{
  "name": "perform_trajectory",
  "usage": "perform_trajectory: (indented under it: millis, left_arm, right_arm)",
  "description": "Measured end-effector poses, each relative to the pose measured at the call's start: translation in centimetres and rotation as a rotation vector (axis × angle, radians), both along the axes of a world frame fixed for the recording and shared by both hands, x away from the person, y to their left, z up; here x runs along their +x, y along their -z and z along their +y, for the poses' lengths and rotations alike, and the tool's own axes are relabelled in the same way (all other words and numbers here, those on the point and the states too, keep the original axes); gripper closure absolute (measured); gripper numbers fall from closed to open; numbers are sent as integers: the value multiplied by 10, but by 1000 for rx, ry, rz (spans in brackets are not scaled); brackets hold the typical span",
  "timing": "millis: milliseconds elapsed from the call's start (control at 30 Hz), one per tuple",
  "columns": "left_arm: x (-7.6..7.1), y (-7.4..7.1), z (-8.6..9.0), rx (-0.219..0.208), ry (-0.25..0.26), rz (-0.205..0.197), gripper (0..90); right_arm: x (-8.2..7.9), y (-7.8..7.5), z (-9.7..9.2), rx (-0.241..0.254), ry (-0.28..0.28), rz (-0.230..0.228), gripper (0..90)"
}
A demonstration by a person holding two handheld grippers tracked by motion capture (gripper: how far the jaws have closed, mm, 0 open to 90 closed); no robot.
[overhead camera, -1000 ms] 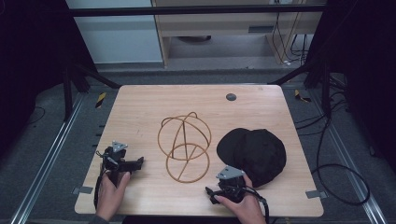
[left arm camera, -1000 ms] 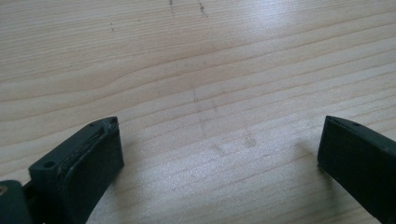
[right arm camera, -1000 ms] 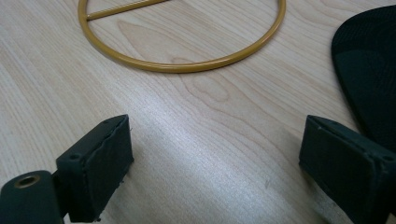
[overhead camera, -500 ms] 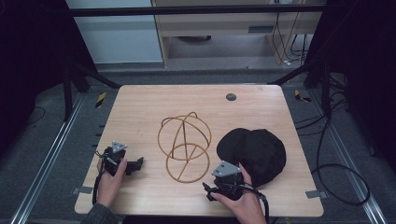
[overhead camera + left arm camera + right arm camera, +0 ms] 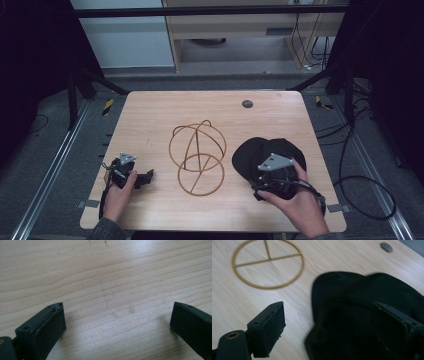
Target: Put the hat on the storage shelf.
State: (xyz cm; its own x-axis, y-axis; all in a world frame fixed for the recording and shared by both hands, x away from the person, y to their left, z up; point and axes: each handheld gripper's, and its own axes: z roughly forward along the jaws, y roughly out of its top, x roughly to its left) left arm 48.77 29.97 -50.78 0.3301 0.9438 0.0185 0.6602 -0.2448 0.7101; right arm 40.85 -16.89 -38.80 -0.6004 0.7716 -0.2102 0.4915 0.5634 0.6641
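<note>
A black cap (image 5: pixel 260 152) (image 5: pixel 362 315) lies on the right part of the wooden table (image 5: pixel 150 115). A gold wire stand (image 5: pixel 197 157) made of rings sits at the table's middle; its round base (image 5: pixel 268 263) shows in the right gripper view. My right gripper (image 5: pixel 270 180) (image 5: pixel 332 327) hovers over the near edge of the cap, open, one jaw over bare wood and the other over the black cloth. My left gripper (image 5: pixel 145 177) (image 5: pixel 117 320) rests low over bare wood at the front left, open with nothing between its jaws.
A small dark round hole (image 5: pixel 247 104) (image 5: pixel 386 247) sits in the tabletop at the back right. Cables (image 5: pixel 360 185) trail on the floor to the right of the table. A metal frame and shelving stand behind the table.
My right gripper has moved right and forward onto the near edge of the cap. My left gripper has stayed at about the same spot at the front left.
</note>
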Motion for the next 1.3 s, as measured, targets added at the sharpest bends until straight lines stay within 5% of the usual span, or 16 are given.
perform_trajectory:
  millis: [133,433,867,1300]
  left_arm:
    - [0,0,-1,1,1,0,0]
    - [-1,0,-2,0,3,0,0]
    - [-1,0,-2,0,13,-1,0]
    - [-1,0,-4,0,30,0,0]
  right_arm:
    - [7,-10,-34,-38,50,45,138]
    - [21,-18,-72,-61,93,103,140]
    - [30,-7,-77,-71,61,171,156]
    - [53,-10,-82,37,69,239,227]
